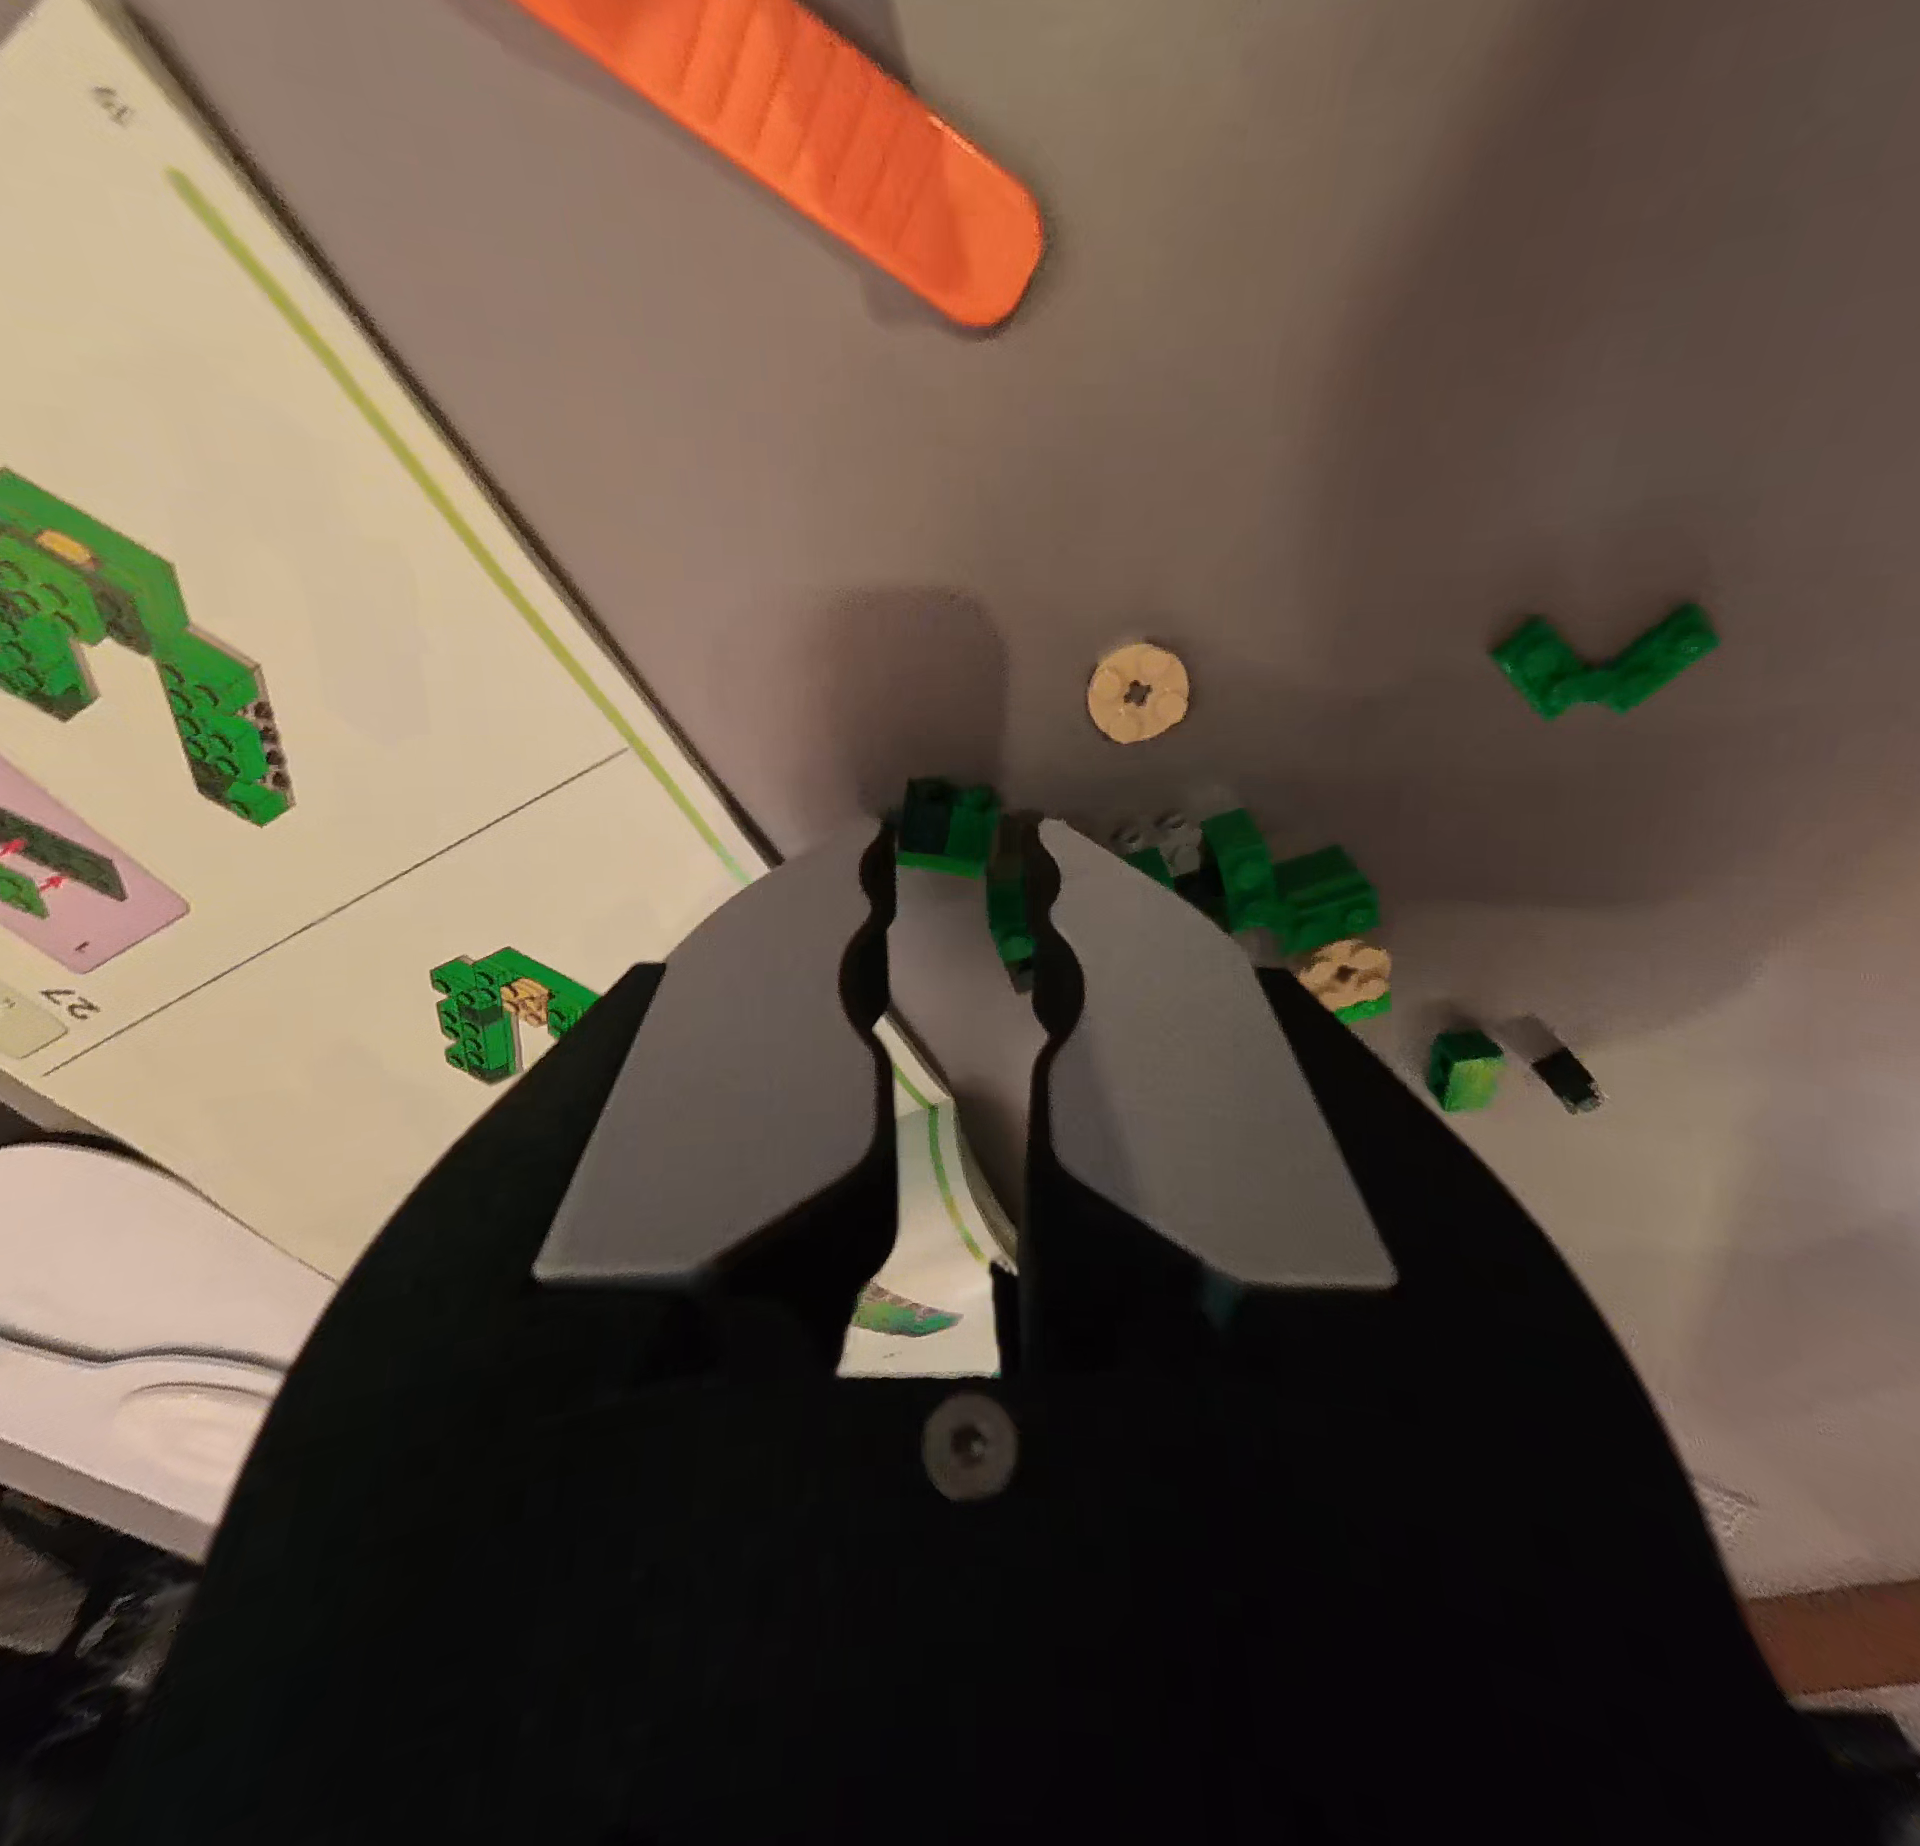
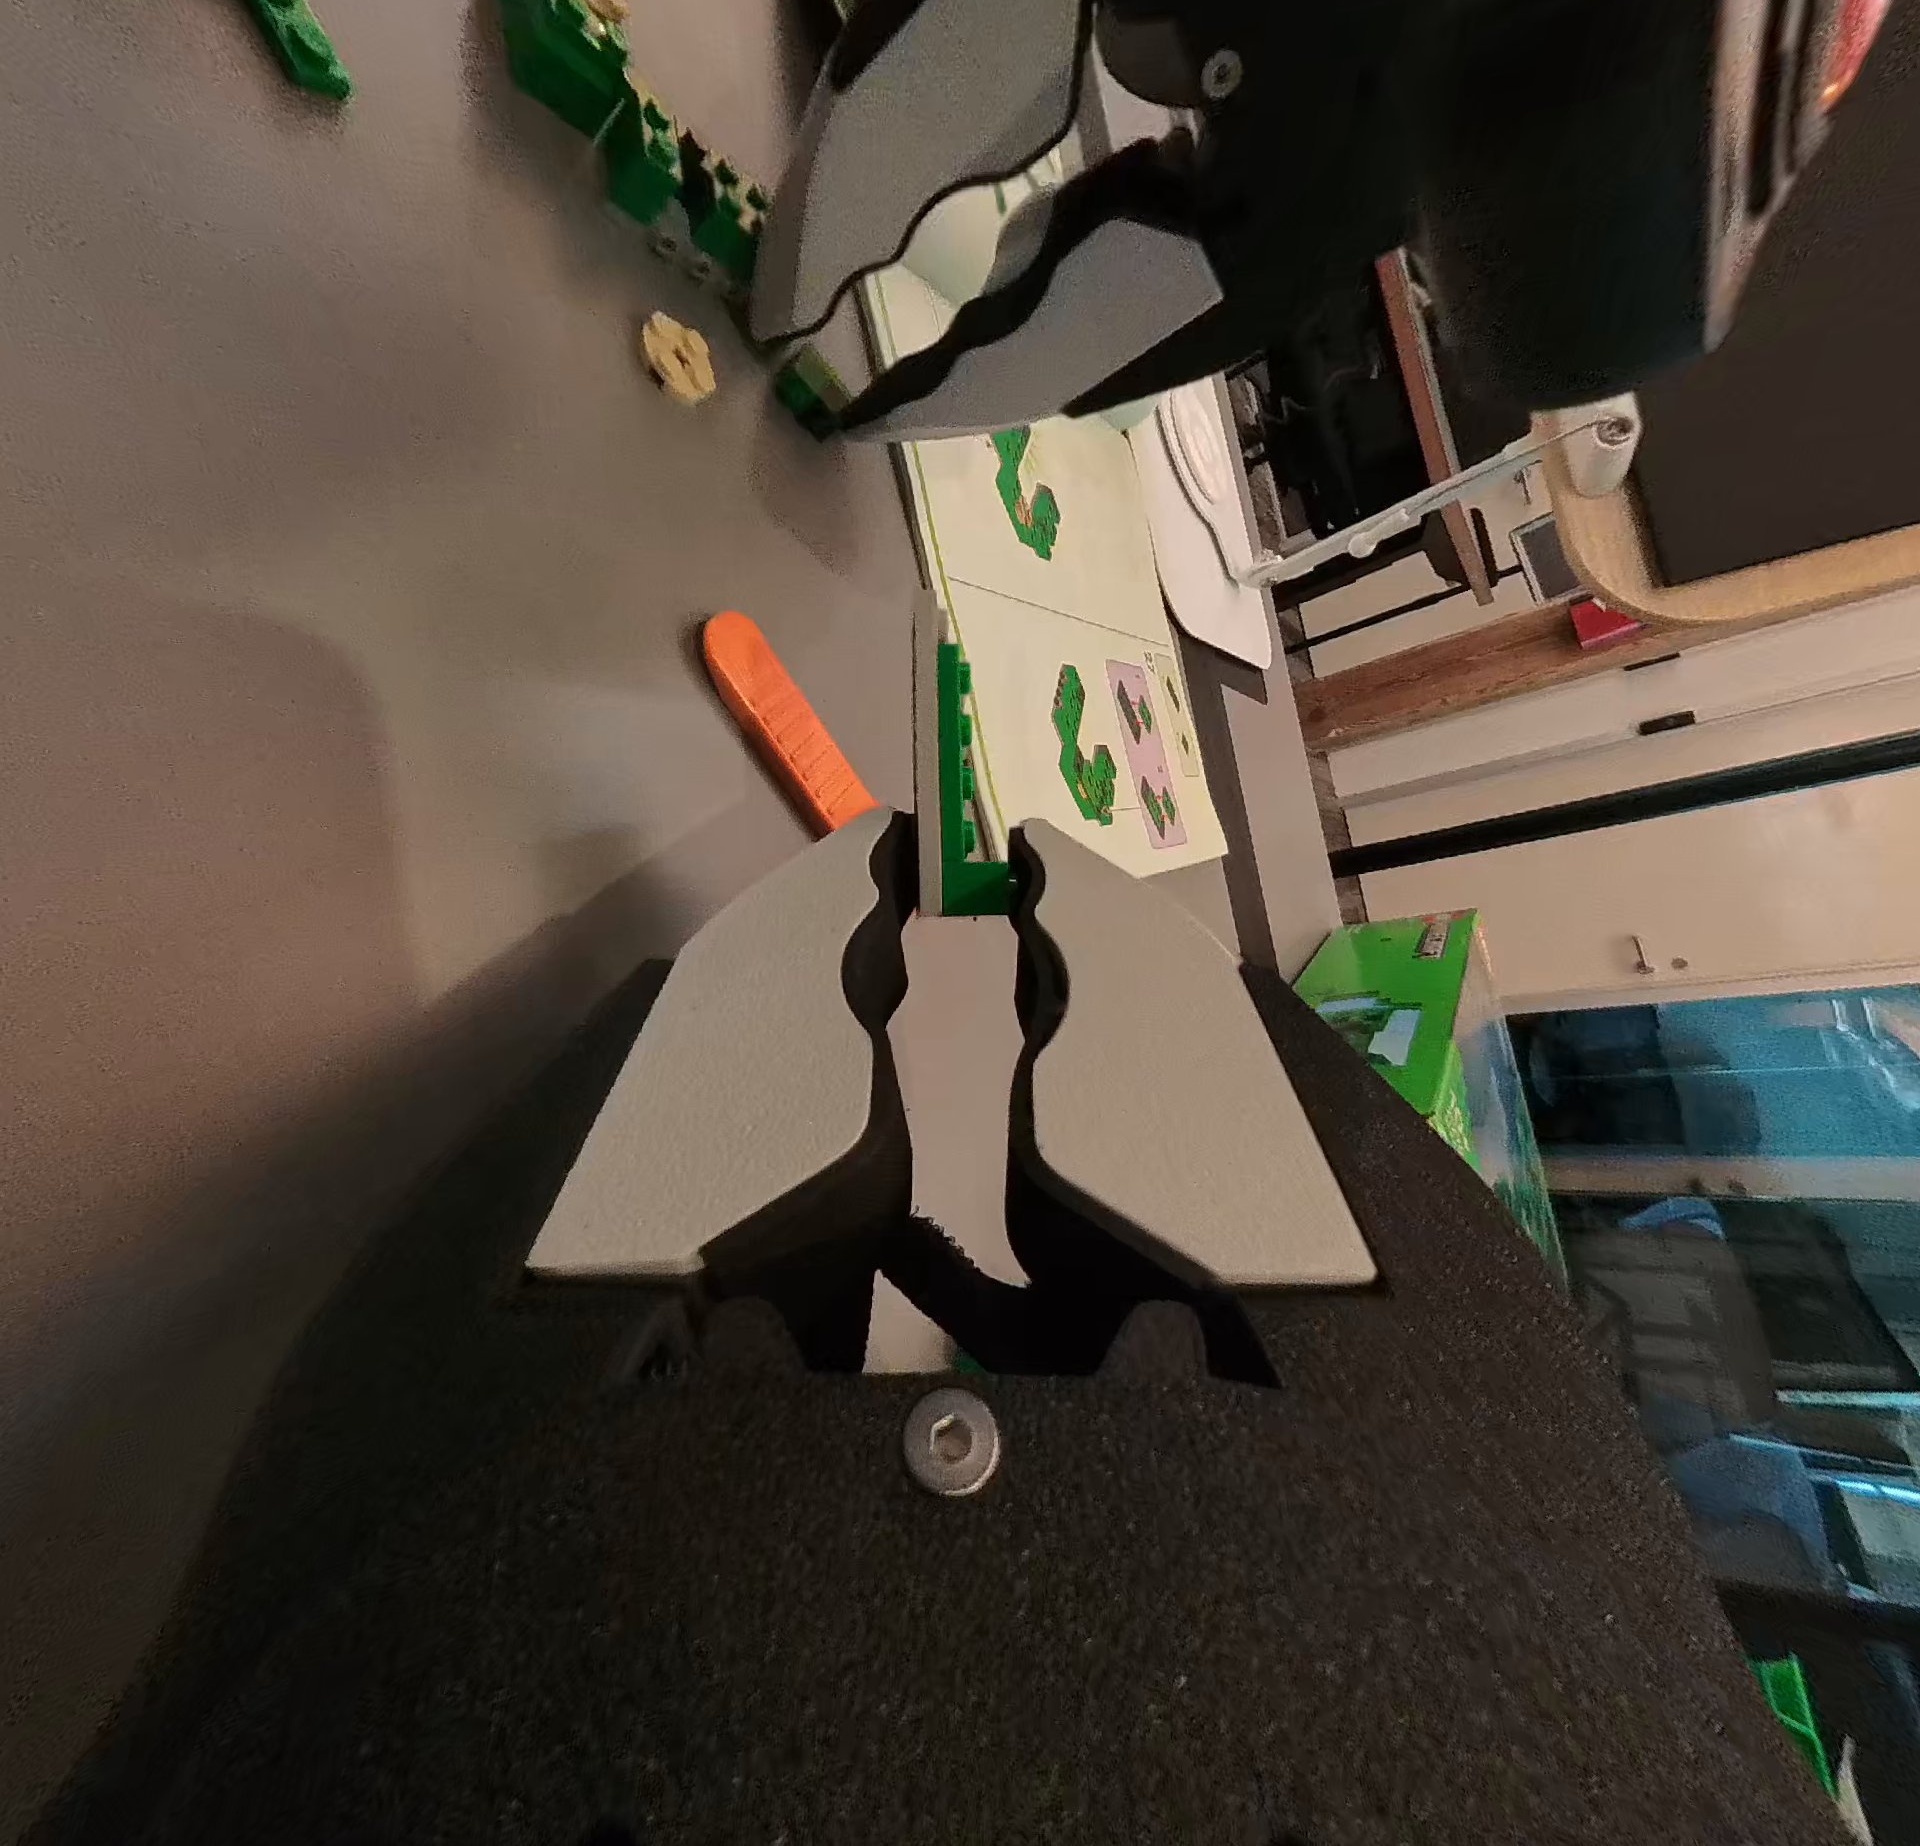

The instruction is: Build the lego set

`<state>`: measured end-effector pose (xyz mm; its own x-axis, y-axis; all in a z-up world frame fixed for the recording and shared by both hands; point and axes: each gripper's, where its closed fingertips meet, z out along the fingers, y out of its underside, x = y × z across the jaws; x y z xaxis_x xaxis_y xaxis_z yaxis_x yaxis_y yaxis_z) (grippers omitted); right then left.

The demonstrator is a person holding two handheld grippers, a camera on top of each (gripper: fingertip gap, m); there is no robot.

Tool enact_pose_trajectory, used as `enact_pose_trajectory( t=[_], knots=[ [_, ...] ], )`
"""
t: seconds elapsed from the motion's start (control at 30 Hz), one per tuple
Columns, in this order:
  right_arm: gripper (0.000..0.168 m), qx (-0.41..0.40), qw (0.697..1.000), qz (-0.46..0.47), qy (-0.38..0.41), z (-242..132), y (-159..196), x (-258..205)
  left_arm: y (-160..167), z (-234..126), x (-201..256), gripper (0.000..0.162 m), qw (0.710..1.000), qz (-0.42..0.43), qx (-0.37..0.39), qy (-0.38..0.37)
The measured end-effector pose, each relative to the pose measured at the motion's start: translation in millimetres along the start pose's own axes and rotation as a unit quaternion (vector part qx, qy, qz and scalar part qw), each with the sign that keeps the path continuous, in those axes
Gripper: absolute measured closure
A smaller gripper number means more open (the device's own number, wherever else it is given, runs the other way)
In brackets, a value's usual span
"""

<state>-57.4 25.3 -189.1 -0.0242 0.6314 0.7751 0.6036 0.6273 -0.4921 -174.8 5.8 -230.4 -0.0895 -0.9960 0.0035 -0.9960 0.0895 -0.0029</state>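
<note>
My left gripper [image 1: 966, 840] is open, low over the grey table. A small green brick [image 1: 945, 825] lies just past its tips and a green piece [image 1: 1008, 913] lies between the fingers, against the right one. More green bricks [image 1: 1299, 892] and two tan round plates [image 1: 1140, 693] lie to the right. My right gripper [image 2: 956, 840] is shut on a grey-and-green plate assembly [image 2: 961, 757], held edge-on. The left gripper [image 2: 800, 383] also shows in the right wrist view, over a green build [image 2: 623, 123].
An open instruction booklet [image 1: 260, 549] lies at the left. An orange brick separator [image 1: 779, 103] lies at the far side. An angled green plate [image 1: 1605, 658], a small green brick [image 1: 1465, 1069] and a dark piece [image 1: 1564, 1074] lie at the right. A green box [image 2: 1392, 1007] stands past the table edge.
</note>
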Motion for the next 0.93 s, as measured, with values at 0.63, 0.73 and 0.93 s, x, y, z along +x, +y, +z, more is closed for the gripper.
enact_pose_trajectory(
  t=[0.63, 0.73, 0.93],
  knots=[
    [0.152, -0.036, 0.993, -0.075, 0.085, 7, 10, 10, -101, -93, -15, 0.147, 0.762, -0.271, 0.585, -0.053],
    [0.152, -0.022, 0.985, -0.118, 0.12, 6, 4, 13, -101, -98, -11, 0.147, 0.739, -0.256, 0.621, -0.05],
    [0.152, 0.019, 0.977, -0.134, 0.162, -2, -14, 16, -108, -87, -4, 0.147, 0.746, -0.22, 0.629, -0.018]
  ],
)
